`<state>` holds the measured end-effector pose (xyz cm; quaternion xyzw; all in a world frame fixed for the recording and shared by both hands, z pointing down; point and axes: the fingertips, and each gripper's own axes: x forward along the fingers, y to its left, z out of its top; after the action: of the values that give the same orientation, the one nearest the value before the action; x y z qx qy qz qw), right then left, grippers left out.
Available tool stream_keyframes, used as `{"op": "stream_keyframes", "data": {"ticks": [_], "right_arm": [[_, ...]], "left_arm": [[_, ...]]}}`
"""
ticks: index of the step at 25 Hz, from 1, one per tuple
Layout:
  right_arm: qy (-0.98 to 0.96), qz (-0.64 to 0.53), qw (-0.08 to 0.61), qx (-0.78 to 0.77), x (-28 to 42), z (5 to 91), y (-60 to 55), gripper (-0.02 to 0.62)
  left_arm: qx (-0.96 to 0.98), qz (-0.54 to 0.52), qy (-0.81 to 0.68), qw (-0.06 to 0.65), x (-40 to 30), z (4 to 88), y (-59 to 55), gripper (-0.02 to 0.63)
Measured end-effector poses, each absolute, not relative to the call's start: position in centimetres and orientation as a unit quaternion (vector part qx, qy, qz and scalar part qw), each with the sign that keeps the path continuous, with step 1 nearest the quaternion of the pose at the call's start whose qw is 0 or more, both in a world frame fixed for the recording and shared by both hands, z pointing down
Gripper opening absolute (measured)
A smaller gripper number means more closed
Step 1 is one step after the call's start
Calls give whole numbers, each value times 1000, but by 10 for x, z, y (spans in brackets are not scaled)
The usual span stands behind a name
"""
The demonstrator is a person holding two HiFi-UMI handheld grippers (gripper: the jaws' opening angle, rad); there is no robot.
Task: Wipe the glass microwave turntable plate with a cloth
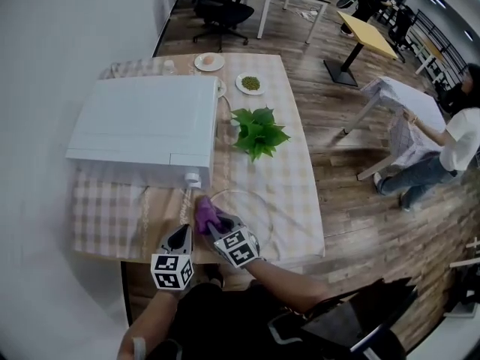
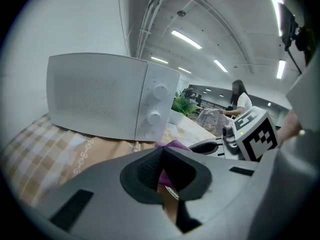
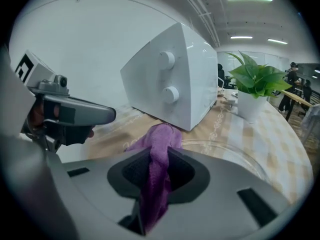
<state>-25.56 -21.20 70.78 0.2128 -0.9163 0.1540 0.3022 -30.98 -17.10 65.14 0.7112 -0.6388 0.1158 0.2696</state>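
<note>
Pinching a purple cloth [image 3: 159,144] tight in the right tool [image 1: 216,226], nearest of all, with a bunched tuft poking out past the tips and a tail hanging below the jaws. Resting that tuft, by the head view, on the near-left part of the glass turntable plate [image 1: 256,199]. Leaving the plate flat on the checked counter [image 1: 296,163], just in front of the white microwave [image 1: 142,118] and close to the near edge. Holding the left tool [image 1: 182,235] just beside the right one, jaws drawn together or all but so, with a sliver of glass rim showing through the slit. Not showing clearly whether nipping that rim or only closing next to it.

Judging the wipe as barely under way, most of the glass lying beyond the cloth. Doing it well probably means:

- Pressing the tuft flat instead of dabbing with its tip.
- Sweeping in overlapping arcs from the near-left across to the far rim.
- Steadying the rim with the left tool, glass on fabric likely sliding toward the counter edge.
- Keeping the hard jaw tips off the glass.
- Staying clear of the microwave's front corner.
</note>
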Motion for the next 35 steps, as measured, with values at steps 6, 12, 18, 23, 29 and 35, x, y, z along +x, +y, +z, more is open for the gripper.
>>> {"op": "stream_keyframes", "data": {"ticks": [6,12,18,23,29,35], "right_arm": [[-908,163,308,235,-233,714,-218,83],[-897,171,312,264,-196,718,-226,83],[-883,181,318,294,-156,719,-232,83],[-870,188,320,323,-124,718,-239,83],[-857,193,321,355,-80,719,-240,83],[-846,195,324,377,-52,723,-243,83]], "left_arm": [[718,121,-631,268,-300,651,-174,8],[730,124,-617,266,-278,651,-182,8],[744,126,-600,264,-253,647,-186,8],[755,129,-587,260,-234,642,-190,8],[764,130,-578,253,-207,639,-187,8],[772,135,-570,246,-195,640,-187,8]]}}
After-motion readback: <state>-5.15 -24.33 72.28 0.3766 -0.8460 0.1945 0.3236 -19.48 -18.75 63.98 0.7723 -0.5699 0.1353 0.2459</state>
